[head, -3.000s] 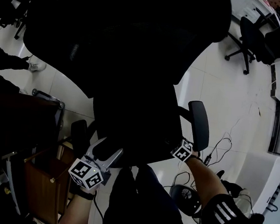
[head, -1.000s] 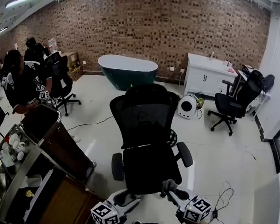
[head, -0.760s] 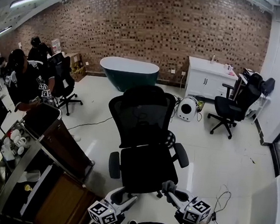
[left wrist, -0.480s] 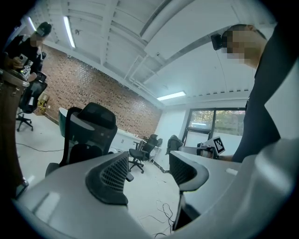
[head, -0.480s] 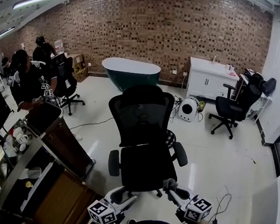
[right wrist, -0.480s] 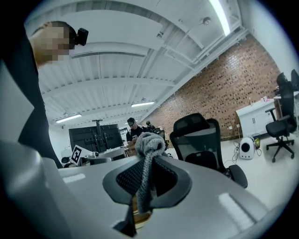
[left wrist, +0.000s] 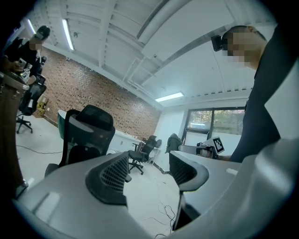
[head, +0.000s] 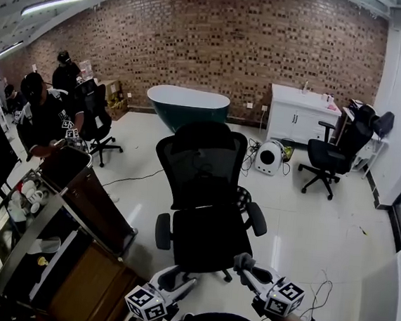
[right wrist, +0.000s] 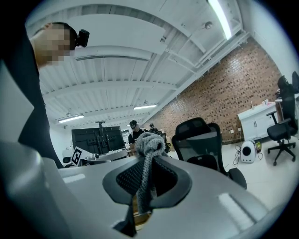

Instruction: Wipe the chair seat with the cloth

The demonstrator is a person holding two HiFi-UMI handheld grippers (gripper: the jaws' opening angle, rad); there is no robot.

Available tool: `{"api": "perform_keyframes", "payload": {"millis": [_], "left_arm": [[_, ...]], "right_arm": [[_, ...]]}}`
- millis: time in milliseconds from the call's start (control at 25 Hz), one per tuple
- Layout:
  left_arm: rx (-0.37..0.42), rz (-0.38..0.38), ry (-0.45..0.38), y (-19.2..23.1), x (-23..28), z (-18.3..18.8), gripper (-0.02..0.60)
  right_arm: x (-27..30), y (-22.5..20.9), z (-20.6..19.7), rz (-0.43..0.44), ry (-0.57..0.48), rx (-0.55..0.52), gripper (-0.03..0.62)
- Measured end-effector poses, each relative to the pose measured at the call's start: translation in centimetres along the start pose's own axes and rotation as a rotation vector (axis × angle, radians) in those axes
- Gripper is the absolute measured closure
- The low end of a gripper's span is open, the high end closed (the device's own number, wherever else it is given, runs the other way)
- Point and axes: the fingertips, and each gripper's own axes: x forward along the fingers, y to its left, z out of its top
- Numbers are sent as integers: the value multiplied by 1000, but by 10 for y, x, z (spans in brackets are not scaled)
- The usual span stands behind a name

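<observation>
A black office chair (head: 206,192) stands in the middle of the room, its seat (head: 210,238) facing me. Below the seat's front edge my right gripper (head: 241,263) is shut on a grey knitted cloth (right wrist: 148,161), which bunches above the jaws and hangs down between them. The chair (right wrist: 205,144) shows to the right behind it. My left gripper (head: 174,282) is held low at the bottom left of the seat, open, with nothing between its fingers (left wrist: 110,175). In the left gripper view the chair (left wrist: 86,135) stands at the left.
A dark cart with shelves (head: 76,208) stands close on the left. A dark green bathtub (head: 187,104) and a white cabinet (head: 302,113) line the brick wall. Another black chair (head: 335,152) is at the right. Seated people (head: 46,117) are at the far left. Cables (head: 325,292) lie on the floor.
Three seconds ago the head view looked steeply down with the chair filling the frame; it now looks across the room. Over the last second both grippers barely moved.
</observation>
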Motion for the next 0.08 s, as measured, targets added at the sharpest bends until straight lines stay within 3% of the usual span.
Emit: {"api": "perform_keyframes", "payload": {"millis": [80], "left_arm": [[-2, 4, 0, -3, -3, -2, 285]], "right_arm": [[-5, 2, 3, -1, -5, -6, 563]]}}
